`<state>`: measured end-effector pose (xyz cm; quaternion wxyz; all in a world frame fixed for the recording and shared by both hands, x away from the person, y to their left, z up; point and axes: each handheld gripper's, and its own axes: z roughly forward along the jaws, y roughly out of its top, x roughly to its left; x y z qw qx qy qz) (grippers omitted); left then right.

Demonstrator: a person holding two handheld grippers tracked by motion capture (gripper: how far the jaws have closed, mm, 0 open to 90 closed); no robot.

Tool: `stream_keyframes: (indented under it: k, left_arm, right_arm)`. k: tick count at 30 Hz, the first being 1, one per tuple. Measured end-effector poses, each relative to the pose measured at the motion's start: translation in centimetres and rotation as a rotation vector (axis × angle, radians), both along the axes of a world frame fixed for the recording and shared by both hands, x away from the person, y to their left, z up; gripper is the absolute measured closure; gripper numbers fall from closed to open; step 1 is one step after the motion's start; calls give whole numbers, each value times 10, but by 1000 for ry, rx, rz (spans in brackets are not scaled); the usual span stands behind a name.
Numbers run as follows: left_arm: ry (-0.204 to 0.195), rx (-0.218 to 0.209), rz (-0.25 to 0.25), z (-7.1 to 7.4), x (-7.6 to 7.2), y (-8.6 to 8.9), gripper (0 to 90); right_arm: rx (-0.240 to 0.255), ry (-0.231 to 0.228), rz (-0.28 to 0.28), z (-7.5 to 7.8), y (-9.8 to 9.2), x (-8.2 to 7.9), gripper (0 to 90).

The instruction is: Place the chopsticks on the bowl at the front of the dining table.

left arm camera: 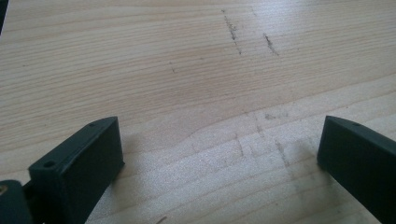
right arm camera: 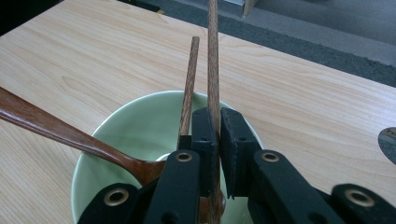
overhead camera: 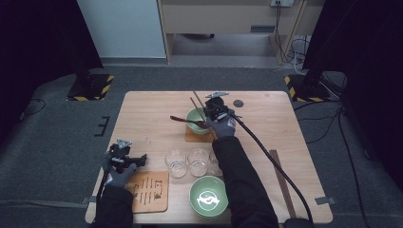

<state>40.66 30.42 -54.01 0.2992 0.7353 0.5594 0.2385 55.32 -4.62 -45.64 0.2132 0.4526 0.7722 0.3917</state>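
Note:
My right gripper [overhead camera: 215, 110] hangs over the far pale green bowl [overhead camera: 194, 115], which sits on a wooden coaster [overhead camera: 192, 137]. In the right gripper view its jaws [right arm camera: 219, 119] are shut on one wooden chopstick [right arm camera: 213, 56] that points up and away. A second chopstick [right arm camera: 190, 74] lies just outside the left jaw. Both chopsticks [overhead camera: 197, 102] slant over the bowl's rim [right arm camera: 135, 121]. A brown wooden spoon [right arm camera: 56, 130] rests in the bowl with its handle [overhead camera: 180, 119] out to the left. My left gripper [overhead camera: 138, 160] stands open [left arm camera: 219, 144] over bare tabletop at the near left.
Two clear glasses [overhead camera: 176, 162] [overhead camera: 198, 159] stand mid-table in front of a second green bowl [overhead camera: 209, 196] with a white pattern. A wooden board [overhead camera: 149, 191] with writing lies near the left hand. A long dark strip [overhead camera: 283, 183] lies at the right. A cable [overhead camera: 266, 152] trails from the right gripper.

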Motion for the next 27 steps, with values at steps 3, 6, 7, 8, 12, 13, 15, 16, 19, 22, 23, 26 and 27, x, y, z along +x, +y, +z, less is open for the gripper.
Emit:
stream_keyframes:
  k: [3, 6, 7, 8, 12, 13, 15, 16, 19, 22, 23, 26, 27]
  left_arm:
    - [0, 0, 0, 0, 0, 0, 0]
    - [0, 0, 0, 0, 0, 0, 0]
    - [0, 0, 0, 0, 0, 0, 0]
    - [0, 0, 0, 0, 0, 0, 0]
    - [0, 0, 0, 0, 0, 0, 0]
    - [0, 0, 0, 0, 0, 0, 0]
    - [0, 0, 0, 0, 0, 0, 0]
    - [0, 0, 0, 0, 0, 0, 0]
    - [0, 0, 0, 0, 0, 0, 0]
    - [0, 0, -1, 0, 0, 0, 0]
    - [0, 0, 0, 0, 0, 0, 0]
    - [0, 0, -1, 0, 0, 0, 0]
    - [0, 0, -1, 0, 0, 0, 0]
  right_arm:
    - [-6, 10, -2, -3, 1, 1, 847]
    - [-16, 23, -3, -7, 1, 3, 847]
    - [-20, 27, -2, -8, 2, 3, 847]
    - [-20, 33, -2, -9, 2, 3, 847]
    - [-24, 40, 1, -12, 3, 3, 847]
    - [-24, 40, 1, -12, 4, 4, 847]
    - [-24, 42, 1, -13, 4, 4, 847]
    - [-24, 44, 1, -13, 4, 4, 847]
    - [-21, 44, 1, -13, 4, 4, 847]
    - [-21, 46, 0, -13, 4, 5, 847]
    - [-20, 46, 0, -13, 3, 5, 847]
    - [-17, 48, 1, -13, 3, 5, 847]
    - [-15, 49, 3, -13, 3, 6, 847]
